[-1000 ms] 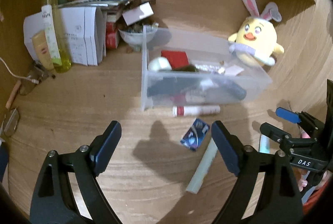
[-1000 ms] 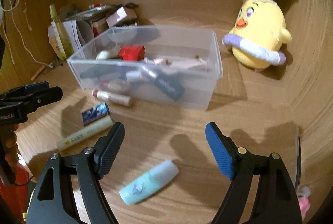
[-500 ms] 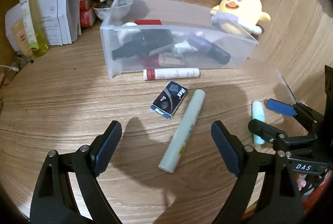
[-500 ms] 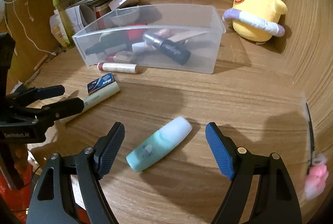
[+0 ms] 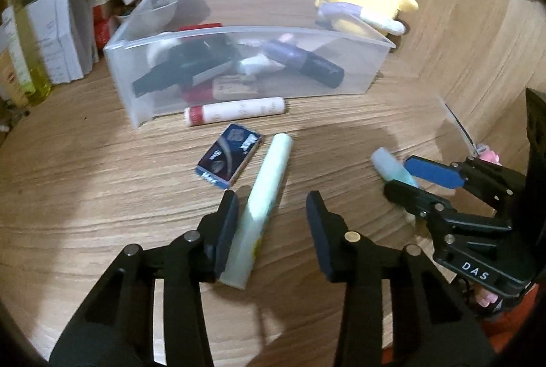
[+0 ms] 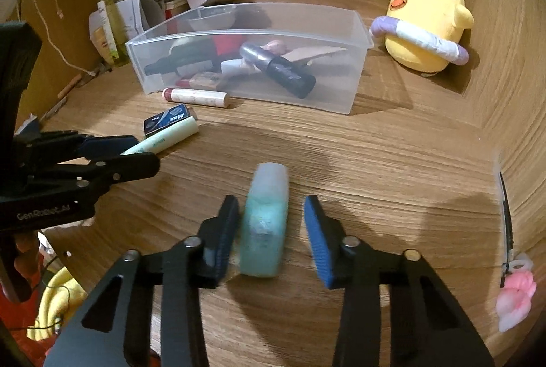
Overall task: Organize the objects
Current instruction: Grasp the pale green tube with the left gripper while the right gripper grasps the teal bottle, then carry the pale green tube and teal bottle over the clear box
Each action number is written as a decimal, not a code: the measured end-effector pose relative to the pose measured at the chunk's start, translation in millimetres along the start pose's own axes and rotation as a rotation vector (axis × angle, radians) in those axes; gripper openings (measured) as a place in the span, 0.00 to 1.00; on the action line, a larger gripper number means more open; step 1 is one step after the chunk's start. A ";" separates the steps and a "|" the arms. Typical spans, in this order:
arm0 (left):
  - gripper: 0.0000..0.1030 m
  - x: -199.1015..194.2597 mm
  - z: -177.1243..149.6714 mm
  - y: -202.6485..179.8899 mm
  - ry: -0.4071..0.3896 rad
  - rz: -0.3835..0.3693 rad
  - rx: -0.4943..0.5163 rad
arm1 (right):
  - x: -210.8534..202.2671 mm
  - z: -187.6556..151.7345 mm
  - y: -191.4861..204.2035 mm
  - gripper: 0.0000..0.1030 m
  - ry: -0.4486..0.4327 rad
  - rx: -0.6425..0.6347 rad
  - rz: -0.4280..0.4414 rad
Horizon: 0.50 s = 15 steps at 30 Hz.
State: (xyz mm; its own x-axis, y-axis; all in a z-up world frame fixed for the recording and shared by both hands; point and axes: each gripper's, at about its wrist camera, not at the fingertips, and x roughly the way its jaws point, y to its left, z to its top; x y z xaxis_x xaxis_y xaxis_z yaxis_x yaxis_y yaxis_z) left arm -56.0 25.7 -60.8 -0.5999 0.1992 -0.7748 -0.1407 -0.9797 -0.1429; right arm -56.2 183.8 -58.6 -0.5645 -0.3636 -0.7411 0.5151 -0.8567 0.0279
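Fingers: L gripper point(image 5: 271, 223) closing round pale tube point(image 5: 262, 206); R gripper point(image 6: 269, 230) closing round teal bottle point(image 6: 264, 220); neither clamped.
Location: both lie on desk point(image 6: 375, 162), near bin point(image 6: 344, 94).
Handling: likely light, smooth, roll-prone; you grip mid-body.

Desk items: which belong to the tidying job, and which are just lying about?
In play: pale green tube between closing left gripper jaws; teal bottle between closing right gripper jaws; clear bin.
Lying about: plush chick, pink hair clip.
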 end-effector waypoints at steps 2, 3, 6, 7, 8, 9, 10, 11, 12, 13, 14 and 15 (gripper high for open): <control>0.38 2.9 2.0 -4.5 -0.006 0.013 0.020 | 0.8 1.0 -0.5 0.24 -0.004 -0.001 0.012; 0.33 4.6 3.1 -6.4 -0.010 0.022 0.029 | 1.3 1.4 -0.8 0.23 -0.005 0.001 0.013; 0.20 7.4 4.9 -9.9 -0.022 0.050 0.049 | 2.3 2.3 -1.7 0.23 -0.008 0.008 0.027; 0.17 7.7 5.4 -9.7 -0.024 0.049 0.049 | 2.6 2.8 -1.8 0.22 -0.008 0.010 0.033; 0.15 7.7 5.8 -8.8 -0.024 0.045 0.044 | 2.9 3.3 -1.9 0.22 -0.007 0.013 0.038; 0.14 7.2 6.0 -7.2 -0.024 0.038 0.034 | 3.3 3.8 -1.9 0.22 -0.006 0.015 0.043; 0.14 7.0 5.9 -6.2 -0.024 0.036 0.028 | 3.5 4.5 -1.8 0.22 -0.006 0.016 0.046; 0.14 6.4 5.6 -5.3 -0.024 0.039 0.022 | 3.4 5.3 -1.7 0.22 -0.008 0.017 0.050; 0.14 5.4 5.2 -4.0 -0.024 0.043 0.011 | 2.8 6.6 -1.5 0.22 -0.012 0.017 0.055; 0.14 4.5 4.9 -3.2 -0.025 0.041 0.004 | 2.1 7.6 -1.2 0.22 -0.016 0.016 0.057; 0.14 3.3 4.7 -2.2 -0.026 0.041 -0.002 | 0.6 9.4 -0.7 0.22 -0.023 0.015 0.060; 0.14 0.7 4.4 -1.0 -0.031 0.042 -0.011 | -1.1 11.1 0.0 0.22 -0.030 0.013 0.064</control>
State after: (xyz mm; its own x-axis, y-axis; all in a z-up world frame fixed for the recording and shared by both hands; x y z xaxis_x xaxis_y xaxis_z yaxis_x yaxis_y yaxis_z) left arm -59.8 26.9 -58.5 -0.6290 0.1582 -0.7611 -0.1064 -0.9874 -0.1173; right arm -62.7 180.2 -50.4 -0.5498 -0.4279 -0.7174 0.5424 -0.8360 0.0830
